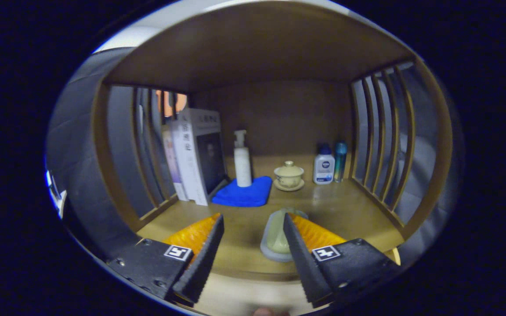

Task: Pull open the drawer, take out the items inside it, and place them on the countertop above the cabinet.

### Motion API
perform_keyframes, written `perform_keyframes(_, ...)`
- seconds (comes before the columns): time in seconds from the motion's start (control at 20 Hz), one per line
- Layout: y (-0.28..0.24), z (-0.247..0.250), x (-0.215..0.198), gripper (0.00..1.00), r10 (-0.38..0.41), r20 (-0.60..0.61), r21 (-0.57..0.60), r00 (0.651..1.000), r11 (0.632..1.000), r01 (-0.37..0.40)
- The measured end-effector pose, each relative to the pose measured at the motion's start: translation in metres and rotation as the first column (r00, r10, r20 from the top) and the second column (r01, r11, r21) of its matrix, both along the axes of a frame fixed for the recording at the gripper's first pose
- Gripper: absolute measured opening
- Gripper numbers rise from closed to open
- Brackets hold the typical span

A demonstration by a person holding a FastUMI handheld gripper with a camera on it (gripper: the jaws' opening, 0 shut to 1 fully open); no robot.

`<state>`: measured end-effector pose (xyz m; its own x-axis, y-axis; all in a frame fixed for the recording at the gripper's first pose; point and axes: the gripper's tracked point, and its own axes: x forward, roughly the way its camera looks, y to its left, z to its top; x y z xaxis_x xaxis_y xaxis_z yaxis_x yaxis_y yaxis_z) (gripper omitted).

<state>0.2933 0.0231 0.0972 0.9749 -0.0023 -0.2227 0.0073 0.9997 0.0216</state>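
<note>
My gripper (253, 217) is open above the front of the wooden countertop (345, 206). A pale green oblong item on a translucent base (276, 241) lies on the countertop between the fingers. It sits close against the inner side of the right finger, and the left finger is well apart from it. Only one finger is near it, so nothing is gripped. The drawer is out of sight.
Beyond the fingers stand books (193, 153) at the left and a white pump bottle (242, 160) on a folded blue cloth (244, 193). A lidded tea bowl on a saucer (288, 175), a white bottle (323, 166) and a teal bottle (340, 160) follow to the right. Slatted wooden sides (382, 145) and a top board enclose the shelf.
</note>
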Motion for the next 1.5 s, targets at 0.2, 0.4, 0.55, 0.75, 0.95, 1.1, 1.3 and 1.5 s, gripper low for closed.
perform_keyframes(0.2, 0.017, -0.003, -0.062, 1.0, 0.018, 0.115, -0.082, 0.993, 0.997, -0.008)
perform_keyframes(0.4, 0.032, -0.019, -0.127, 1.0, 0.022, 0.186, -0.091, 0.982, 0.996, -0.005)
perform_keyframes(0.55, 0.041, -0.041, -0.168, 1.0, -0.004, 0.224, -0.057, 0.975, 0.998, 0.017)
perform_keyframes(0.75, 0.036, -0.075, -0.201, 0.99, -0.043, 0.214, -0.073, 0.976, 0.996, 0.06)
perform_keyframes(0.95, 0.035, -0.116, -0.219, 1.0, -0.064, 0.18, -0.062, 0.982, 0.995, 0.076)
perform_keyframes(1.1, 0.032, -0.147, -0.216, 1.0, -0.086, 0.119, -0.042, 0.989, 0.995, 0.092)
perform_keyframes(1.3, 0.023, -0.165, -0.203, 1.0, -0.16, 0.093, 0.016, 0.983, 0.987, 0.159)
perform_keyframes(1.5, 0.015, -0.169, -0.188, 1.0, -0.214, 0.088, 0.013, 0.973, 0.977, 0.214)
